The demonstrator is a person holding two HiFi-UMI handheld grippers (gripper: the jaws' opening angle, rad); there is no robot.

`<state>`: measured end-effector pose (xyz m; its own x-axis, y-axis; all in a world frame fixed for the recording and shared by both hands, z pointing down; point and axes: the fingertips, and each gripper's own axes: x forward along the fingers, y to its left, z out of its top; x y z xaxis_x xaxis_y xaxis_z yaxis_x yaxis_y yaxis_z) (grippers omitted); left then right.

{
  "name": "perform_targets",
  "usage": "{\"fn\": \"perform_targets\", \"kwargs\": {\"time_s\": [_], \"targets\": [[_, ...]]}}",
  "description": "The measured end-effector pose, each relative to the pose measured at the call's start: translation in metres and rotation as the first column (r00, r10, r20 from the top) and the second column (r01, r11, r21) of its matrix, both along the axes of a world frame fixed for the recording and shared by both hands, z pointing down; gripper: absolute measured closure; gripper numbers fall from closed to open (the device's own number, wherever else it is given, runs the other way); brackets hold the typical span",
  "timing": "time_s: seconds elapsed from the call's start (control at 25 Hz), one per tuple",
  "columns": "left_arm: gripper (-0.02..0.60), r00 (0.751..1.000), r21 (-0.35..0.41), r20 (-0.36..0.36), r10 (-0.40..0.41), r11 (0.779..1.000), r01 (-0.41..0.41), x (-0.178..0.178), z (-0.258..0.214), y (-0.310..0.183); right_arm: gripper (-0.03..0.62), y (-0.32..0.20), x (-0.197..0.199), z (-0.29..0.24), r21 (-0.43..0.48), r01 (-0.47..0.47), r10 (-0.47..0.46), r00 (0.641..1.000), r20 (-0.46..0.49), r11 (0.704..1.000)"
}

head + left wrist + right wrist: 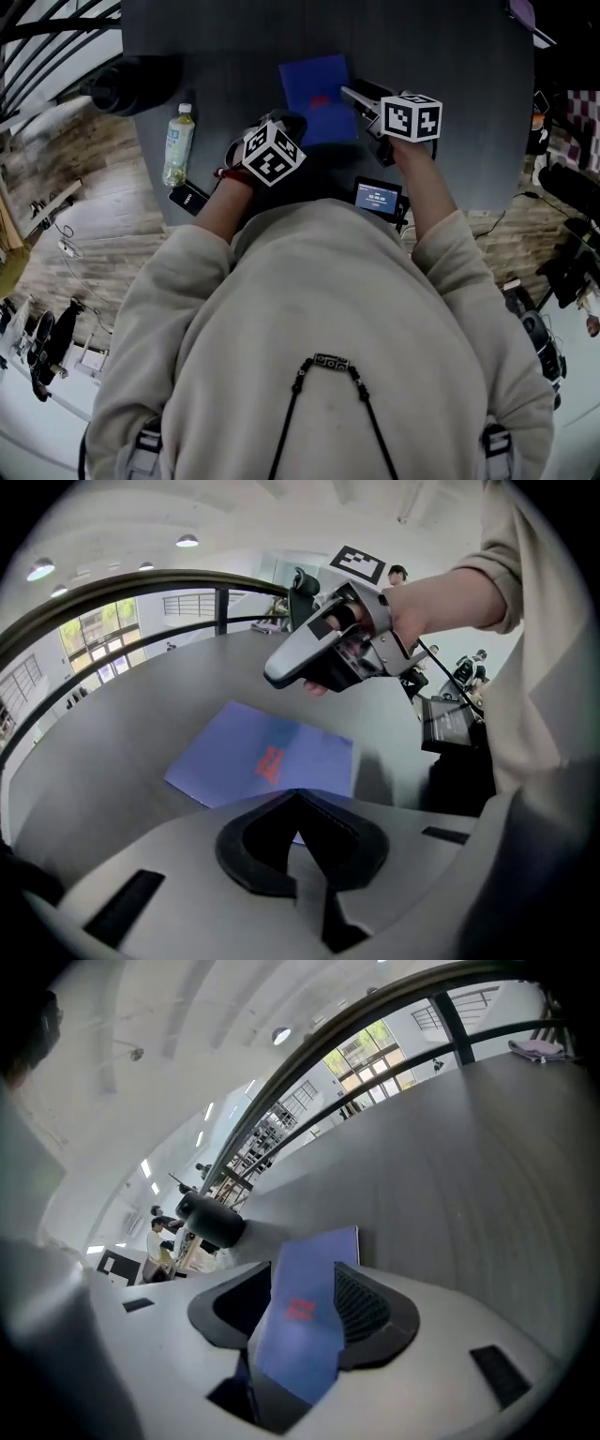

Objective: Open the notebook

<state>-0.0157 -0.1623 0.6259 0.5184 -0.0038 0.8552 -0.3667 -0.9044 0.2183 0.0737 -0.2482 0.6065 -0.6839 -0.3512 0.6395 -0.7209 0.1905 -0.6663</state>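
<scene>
The dark grey surface (450, 122) carries the blue notebook (317, 94), which lies flat and closed toward the far middle. The right hand-held gripper (302, 1269) hangs over the notebook's right edge with its jaws spread; the cover shows in the gap but is not pinched. The left hand-held gripper (298, 795) hovers by the near left corner, jaws pressed together and empty. By my judgement nothing is opened yet: catching and lifting the cover remains.

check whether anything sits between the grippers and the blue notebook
Nothing visible does. The closed blue notebook lies on the table just ahead of the left gripper and the right gripper; the bottle is off to the side.
</scene>
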Motion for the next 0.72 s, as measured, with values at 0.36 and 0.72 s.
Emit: {"fn": "perform_targets", "kwargs": {"time_s": [0.36, 0.72], "targets": [[0.58, 0.988, -0.032, 0.112, 0.109, 0.994, -0.106, 0.0, 0.027, 0.012, 0.35, 0.021, 0.006, 0.039, -0.097, 0.042, -0.049, 0.996, -0.073, 0.994], [0.58, 0.979, -0.018, 0.159, 0.131, 0.991, -0.13, -0.011, 0.045, 0.024, 0.339, 0.031, -0.003, 0.057, -0.124, 0.1, -0.115, 0.986, -0.118, 0.987]]}}
